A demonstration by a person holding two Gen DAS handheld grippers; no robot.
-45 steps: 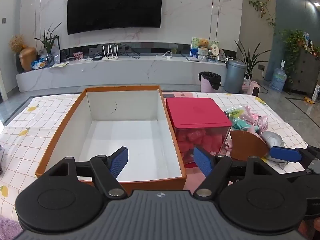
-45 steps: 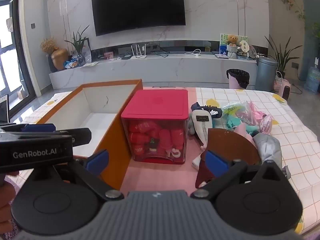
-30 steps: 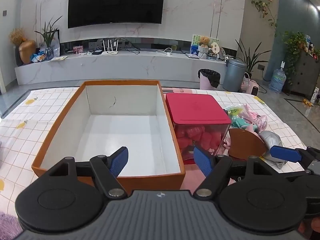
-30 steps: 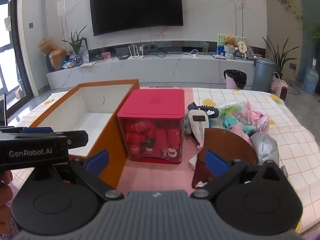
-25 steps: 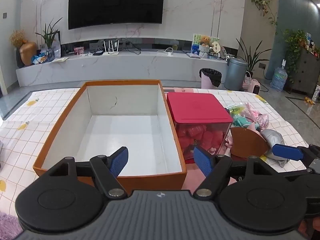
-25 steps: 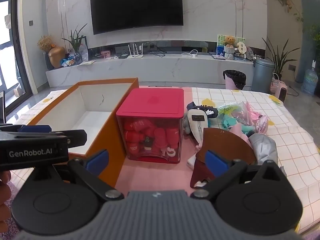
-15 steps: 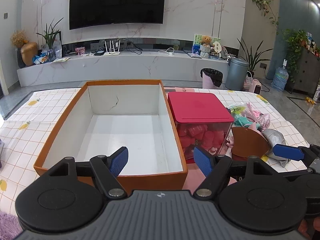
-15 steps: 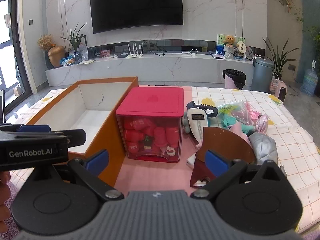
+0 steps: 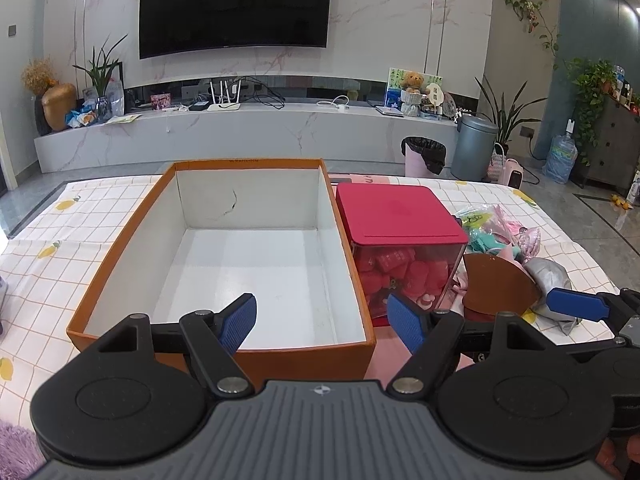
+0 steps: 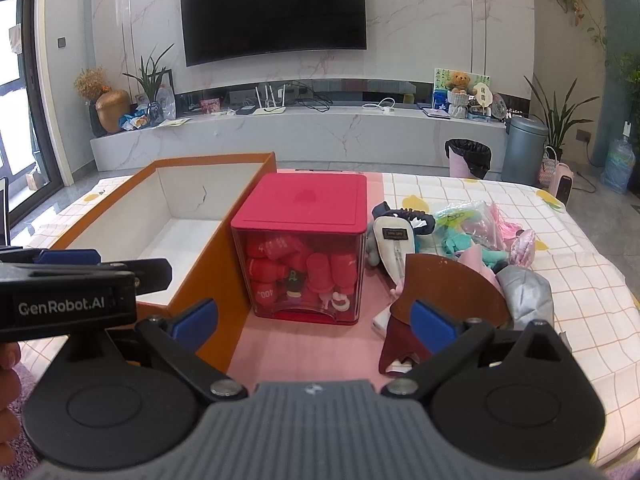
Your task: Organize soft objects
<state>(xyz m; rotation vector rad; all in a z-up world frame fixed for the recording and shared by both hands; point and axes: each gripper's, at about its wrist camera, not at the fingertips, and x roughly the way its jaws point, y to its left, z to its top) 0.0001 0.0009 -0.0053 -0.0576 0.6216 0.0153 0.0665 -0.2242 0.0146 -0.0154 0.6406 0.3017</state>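
Checked table (image 9: 500,200), living room | step: pre-grasp | left tongs (image 9: 322,322), right tongs (image 10: 314,320) spread, empty | soft pile (image 10: 480,232) ahead-right of right tongs | next, likely: pinch one, carry to box (image 9: 120,240) ahead-left.

ahead of the left gripper (image 9: 322,320), jaws spread, the orange box (image 9: 224,342) gapes with bare white floor beyond its near wall; right of its jaws the red-lidded container (image 9: 400,216) stands just beside the box wall; ahead of the right gripper (image 10: 314,320), pink tabletop (image 10: 304,348) lies free; the brown curved piece (image 10: 452,284) and soft pile (image 10: 476,232) crowd its right finger.
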